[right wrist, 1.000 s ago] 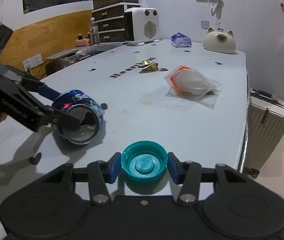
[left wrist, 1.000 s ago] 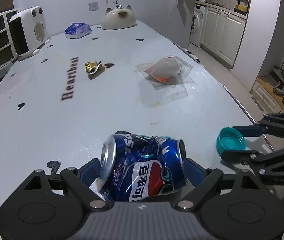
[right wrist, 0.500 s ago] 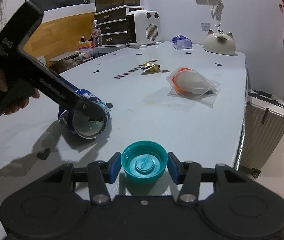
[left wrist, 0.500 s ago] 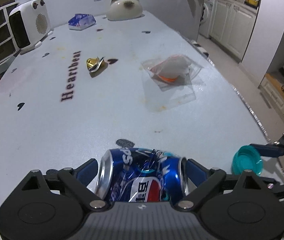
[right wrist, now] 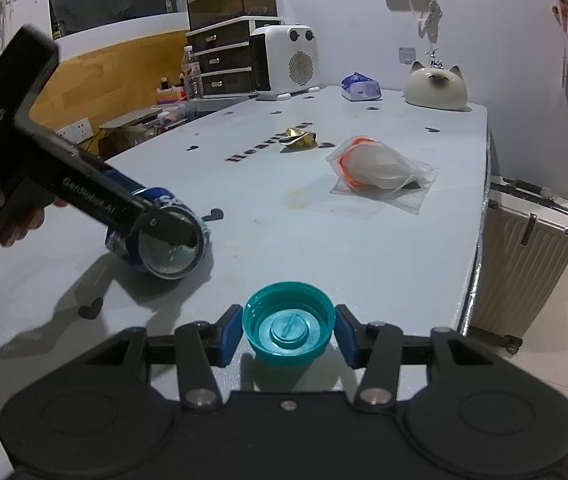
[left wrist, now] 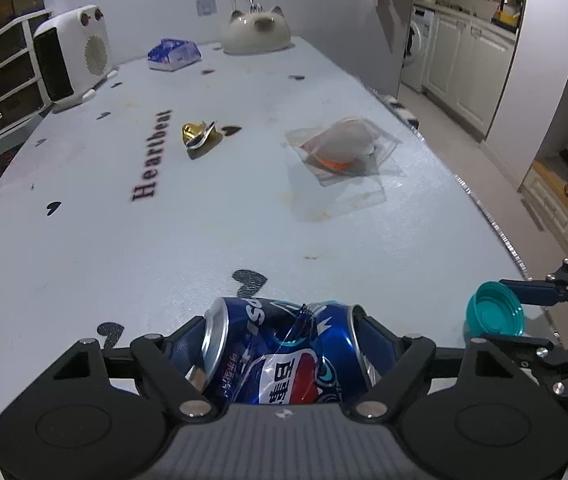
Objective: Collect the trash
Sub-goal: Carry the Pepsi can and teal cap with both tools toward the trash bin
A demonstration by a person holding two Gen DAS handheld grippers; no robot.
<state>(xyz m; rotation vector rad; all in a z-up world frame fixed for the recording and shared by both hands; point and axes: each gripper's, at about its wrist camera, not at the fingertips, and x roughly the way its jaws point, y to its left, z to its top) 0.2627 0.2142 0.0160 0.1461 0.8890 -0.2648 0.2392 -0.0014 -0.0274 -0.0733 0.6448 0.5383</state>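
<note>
A crushed blue soda can point(left wrist: 284, 354) lies on its side on the white table point(left wrist: 124, 260). My left gripper point(left wrist: 284, 336) straddles it, its jaws closing with a pad against each end of the can. In the right wrist view the can point(right wrist: 164, 258) shows end-on, and one finger of the left gripper point(right wrist: 180, 236) lies across its end. A person's hand grips the handle at the far left. My right gripper point(right wrist: 288, 332) is shut on a teal bottle cap point(right wrist: 288, 330), held open side up just above the table. The left wrist view shows the cap point(left wrist: 494, 314) at the right.
A gold wrapper point(left wrist: 198, 134) and a clear plastic bag point(left wrist: 344, 148) lie further up the table. A white heater point(left wrist: 72, 56), a tissue pack point(left wrist: 174, 54) and a cat-shaped ornament point(left wrist: 256, 30) stand at the far end. A suitcase point(right wrist: 524, 264) stands beside the table's right edge.
The left gripper's jaws have drawn in against the ends of the can, and its handle now stands steeper. The right gripper and the cap have not moved.
</note>
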